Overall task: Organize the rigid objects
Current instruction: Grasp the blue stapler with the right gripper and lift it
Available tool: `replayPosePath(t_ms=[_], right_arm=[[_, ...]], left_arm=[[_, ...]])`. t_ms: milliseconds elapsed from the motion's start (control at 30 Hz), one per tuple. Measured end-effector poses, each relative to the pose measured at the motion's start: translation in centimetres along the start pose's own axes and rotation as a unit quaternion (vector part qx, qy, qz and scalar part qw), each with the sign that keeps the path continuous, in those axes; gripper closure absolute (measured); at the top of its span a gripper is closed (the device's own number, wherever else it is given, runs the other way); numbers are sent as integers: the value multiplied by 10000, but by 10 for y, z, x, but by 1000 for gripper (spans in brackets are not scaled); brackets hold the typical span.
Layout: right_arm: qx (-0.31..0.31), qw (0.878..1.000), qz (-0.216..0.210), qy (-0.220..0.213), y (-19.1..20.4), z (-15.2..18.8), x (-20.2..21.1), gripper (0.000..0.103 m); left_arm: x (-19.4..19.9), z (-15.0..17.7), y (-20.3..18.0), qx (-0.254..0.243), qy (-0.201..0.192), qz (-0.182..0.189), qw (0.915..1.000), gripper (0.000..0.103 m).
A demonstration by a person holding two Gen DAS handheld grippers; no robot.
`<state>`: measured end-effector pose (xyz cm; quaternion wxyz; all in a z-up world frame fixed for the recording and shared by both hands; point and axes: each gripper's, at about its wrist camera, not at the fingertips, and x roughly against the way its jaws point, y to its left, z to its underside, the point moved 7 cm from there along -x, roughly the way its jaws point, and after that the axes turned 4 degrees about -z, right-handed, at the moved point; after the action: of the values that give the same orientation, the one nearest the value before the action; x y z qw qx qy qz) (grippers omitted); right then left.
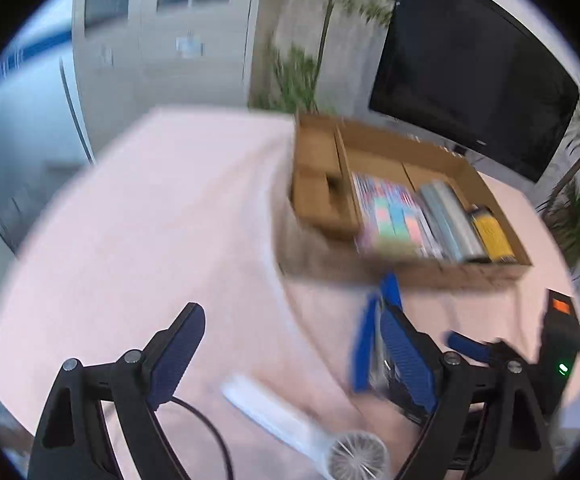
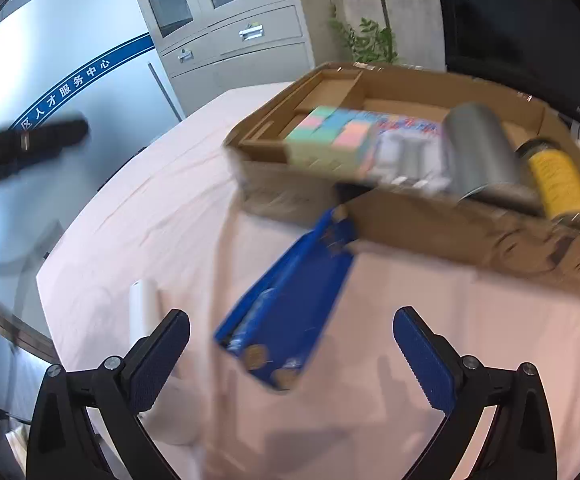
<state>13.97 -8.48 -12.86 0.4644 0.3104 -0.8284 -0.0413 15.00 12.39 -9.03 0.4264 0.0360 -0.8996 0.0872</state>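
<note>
A long blue box (image 2: 285,292) lies slantwise on the pink cloth, its far end against the front wall of the cardboard carton (image 2: 430,228). My right gripper (image 2: 292,316) stands open around the box's near end, with neither pad touching it. The carton holds a pastel block pack (image 2: 330,136), a grey cylinder (image 2: 478,148) and a yellow can (image 2: 562,180). My left gripper (image 1: 290,348) is open over bare cloth, and the blue box (image 1: 366,344) stands just beyond its right-hand finger (image 1: 406,360). Both views are blurred.
A white hand fan (image 1: 290,412) and a black cable (image 1: 209,432) lie on the cloth near the left gripper. The fan shows as a white shape (image 2: 143,304) in the right wrist view. Grey cabinets (image 2: 229,32), plants and a dark screen (image 1: 470,80) stand behind the table.
</note>
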Motion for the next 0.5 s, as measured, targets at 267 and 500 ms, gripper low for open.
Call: replayPosePath(t_ms=[267, 500], right_arm=[[118, 9990, 342, 270, 8, 13, -53, 35], [-908, 9946, -506, -43, -40, 33, -17, 67]], left_arm=[[-16, 42, -5, 260, 170, -47, 9995, 14], [-13, 42, -56, 153, 338, 787, 9962, 14]])
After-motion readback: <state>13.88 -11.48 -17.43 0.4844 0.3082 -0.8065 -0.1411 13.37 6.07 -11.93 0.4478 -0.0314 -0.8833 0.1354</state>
